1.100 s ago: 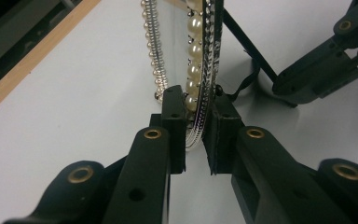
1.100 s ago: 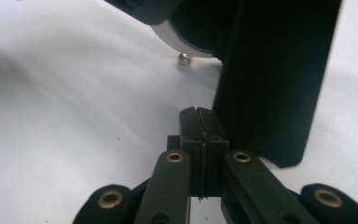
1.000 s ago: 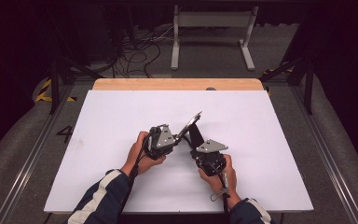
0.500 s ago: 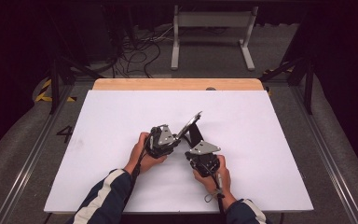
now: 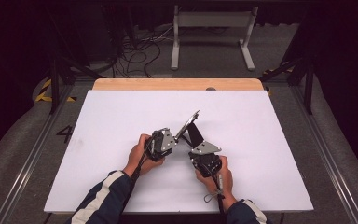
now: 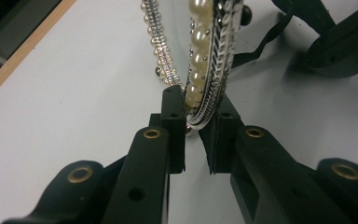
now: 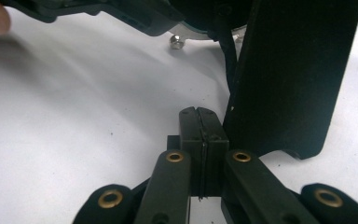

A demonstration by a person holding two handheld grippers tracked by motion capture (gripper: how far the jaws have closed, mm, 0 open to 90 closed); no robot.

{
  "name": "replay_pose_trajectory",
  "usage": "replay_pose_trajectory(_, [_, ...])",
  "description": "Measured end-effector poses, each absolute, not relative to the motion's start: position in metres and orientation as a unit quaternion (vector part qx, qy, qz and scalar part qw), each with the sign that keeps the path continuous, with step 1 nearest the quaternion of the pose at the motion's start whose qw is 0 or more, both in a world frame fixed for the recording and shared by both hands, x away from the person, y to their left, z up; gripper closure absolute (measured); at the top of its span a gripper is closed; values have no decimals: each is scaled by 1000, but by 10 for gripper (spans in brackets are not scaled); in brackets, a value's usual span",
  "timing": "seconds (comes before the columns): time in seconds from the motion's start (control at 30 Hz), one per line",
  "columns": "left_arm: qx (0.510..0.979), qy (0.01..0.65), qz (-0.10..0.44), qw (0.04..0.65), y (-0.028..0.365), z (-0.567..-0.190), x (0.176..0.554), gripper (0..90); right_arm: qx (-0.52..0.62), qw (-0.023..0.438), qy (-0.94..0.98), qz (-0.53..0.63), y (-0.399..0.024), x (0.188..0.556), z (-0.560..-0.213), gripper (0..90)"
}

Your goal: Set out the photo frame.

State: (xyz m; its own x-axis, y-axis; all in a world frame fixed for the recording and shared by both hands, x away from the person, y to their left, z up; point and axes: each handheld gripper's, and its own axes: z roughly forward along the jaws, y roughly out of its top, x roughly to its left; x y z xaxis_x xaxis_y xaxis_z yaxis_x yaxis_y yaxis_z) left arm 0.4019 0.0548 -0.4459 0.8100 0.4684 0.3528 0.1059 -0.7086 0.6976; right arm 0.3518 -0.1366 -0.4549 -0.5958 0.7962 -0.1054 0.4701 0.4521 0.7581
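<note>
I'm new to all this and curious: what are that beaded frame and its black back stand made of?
The frame looks like silvery metal or plated plastic: it shines and carries a braided pattern. Its round cream beads look like imitation pearls, glossy and even. The stand looks like matte black card or plastic, flat and dull with a rounded corner. The table has a smooth white top with a wooden far edge.

Both hands rest low, left gripper [image 5: 179, 137] jaws nearly closed and just closing, right gripper [image 5: 196, 137] jaws pressed together.
</note>
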Motion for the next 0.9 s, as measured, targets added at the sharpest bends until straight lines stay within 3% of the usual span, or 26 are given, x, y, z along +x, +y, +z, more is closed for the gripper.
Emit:
replay_pose_trajectory(0.43, [891,155,272,330,63,-442,382,786,375,225,825,357,-137,347,-453,900])
replay_pose_trajectory(0.77, [879,165,223,388,71,-444,384,730,383,199,825,365,-142,348,-455,900])
replay_pose_trajectory(0.9, [871,162,228,403,71,-440,382,678,380,200,824,369,-143,348,-454,900])
